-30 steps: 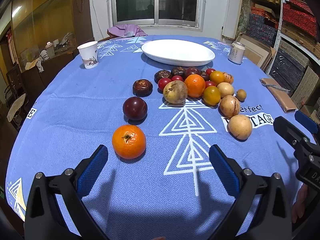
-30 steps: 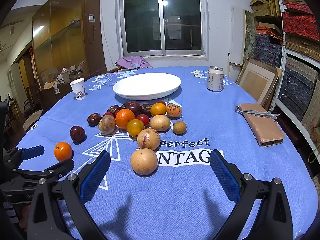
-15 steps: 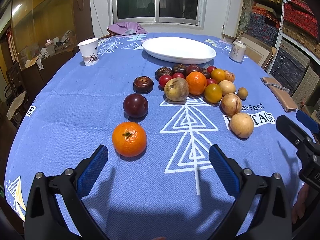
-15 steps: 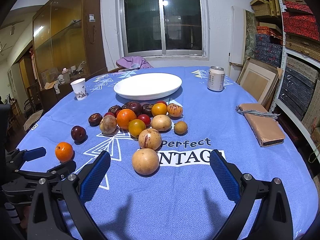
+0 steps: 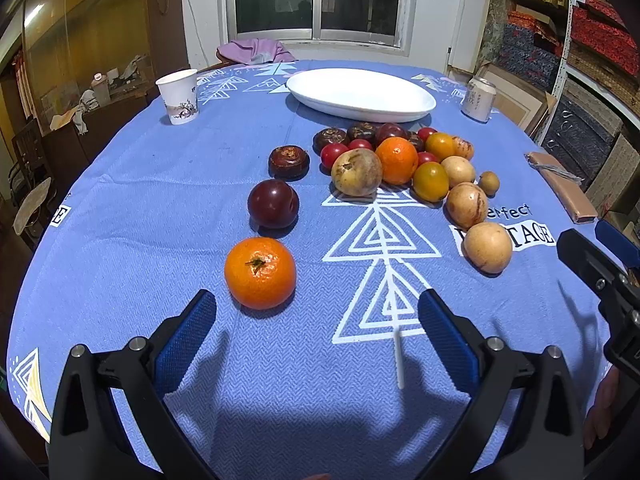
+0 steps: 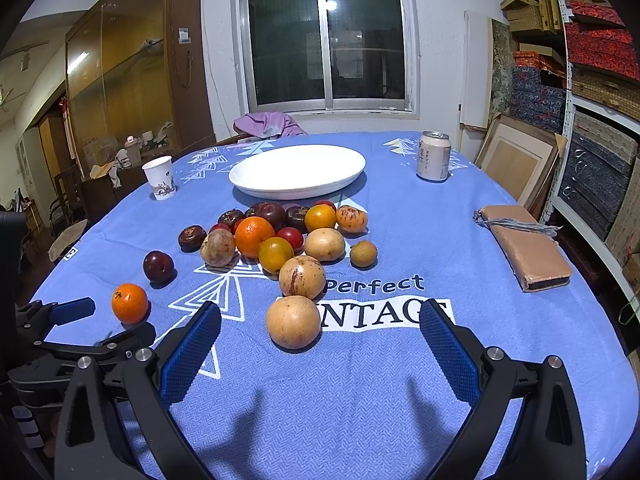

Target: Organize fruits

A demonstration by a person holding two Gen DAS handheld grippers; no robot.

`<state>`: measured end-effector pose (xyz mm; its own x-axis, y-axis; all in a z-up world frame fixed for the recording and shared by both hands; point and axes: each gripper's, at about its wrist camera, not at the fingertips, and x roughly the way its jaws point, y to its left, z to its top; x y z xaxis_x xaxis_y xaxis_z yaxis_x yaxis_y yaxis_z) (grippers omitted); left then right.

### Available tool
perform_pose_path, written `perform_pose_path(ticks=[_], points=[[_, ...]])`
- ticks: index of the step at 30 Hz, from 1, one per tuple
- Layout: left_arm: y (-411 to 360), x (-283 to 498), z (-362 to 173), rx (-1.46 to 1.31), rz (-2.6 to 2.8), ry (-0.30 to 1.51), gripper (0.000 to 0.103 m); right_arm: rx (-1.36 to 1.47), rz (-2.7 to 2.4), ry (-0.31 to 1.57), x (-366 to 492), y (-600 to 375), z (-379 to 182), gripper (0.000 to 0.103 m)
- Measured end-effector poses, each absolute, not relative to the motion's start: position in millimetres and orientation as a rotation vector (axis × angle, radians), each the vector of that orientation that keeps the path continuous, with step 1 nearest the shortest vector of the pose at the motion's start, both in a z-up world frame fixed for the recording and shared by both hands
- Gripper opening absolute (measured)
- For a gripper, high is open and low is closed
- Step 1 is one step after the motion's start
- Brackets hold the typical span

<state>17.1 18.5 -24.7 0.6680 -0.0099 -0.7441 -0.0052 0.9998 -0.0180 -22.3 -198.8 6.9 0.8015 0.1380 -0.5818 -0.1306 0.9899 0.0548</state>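
Several fruits lie on a blue tablecloth in front of an empty white oval plate (image 5: 361, 94) (image 6: 297, 171). An orange mandarin (image 5: 260, 273) (image 6: 129, 303) sits just ahead of my left gripper (image 5: 316, 332), which is open and holds nothing. Beyond it lie a dark plum (image 5: 273, 203) and a dark brown fruit (image 5: 289, 161). My right gripper (image 6: 318, 344) is open too, with a tan round fruit (image 6: 293, 322) (image 5: 487, 247) just ahead of its fingers. The main cluster holds an orange (image 5: 396, 160) (image 6: 254, 237), yellow, red and brown fruits.
A paper cup (image 5: 178, 96) (image 6: 159, 177) stands at the back left, a drink can (image 6: 433, 156) (image 5: 477, 98) at the back right. A brown wallet-like case (image 6: 527, 247) lies near the table's right edge. Shelves and boxes line the right wall.
Both grippers have edged slightly forward toward the fruits, so the mandarin and the tan fruit sit a little closer. Both stay open; no fruit has moved.
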Motion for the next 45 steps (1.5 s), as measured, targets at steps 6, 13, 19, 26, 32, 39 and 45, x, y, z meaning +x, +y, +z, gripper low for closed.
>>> perform_pose_path(ticks=[6, 13, 19, 26, 32, 39, 45], points=[[19.7, 17.9, -27.1, -0.025, -0.003, 0.846, 0.099, 0.011, 0.144, 0.62, -23.5, -197.5, 6.1, 0.1], [20.8, 19.2, -29.5, -0.025, -0.005, 0.851, 0.099, 0.01, 0.147, 0.622, -24.1, -197.9, 5.5, 0.1], [31.3, 21.4, -39.5, 0.0, -0.046, 0.88, 0.099, 0.018, 0.244, 0.618, -24.1, -198.9, -0.8, 0.1], [49.1, 26.8, -49.9, -0.049, -0.146, 0.914, 0.099, -0.016, 0.329, 0.706, -14.6, -192.2, -13.0, 0.1], [59.1, 41.8, -46.2, -0.05, -0.194, 0.94, 0.099, 0.052, 0.392, 0.778, -3.3, -198.7, -20.4, 0.1], [60.7, 59.3, -50.9, -0.049, -0.215, 0.963, 0.068, -0.021, 0.37, 0.758, 2.8, -193.3, -19.5, 0.093], [65.7, 68.1, -52.6, -0.101, -0.23, 0.964, 0.068, -0.084, 0.377, 0.774, 14.8, -180.8, -23.6, 0.085]])
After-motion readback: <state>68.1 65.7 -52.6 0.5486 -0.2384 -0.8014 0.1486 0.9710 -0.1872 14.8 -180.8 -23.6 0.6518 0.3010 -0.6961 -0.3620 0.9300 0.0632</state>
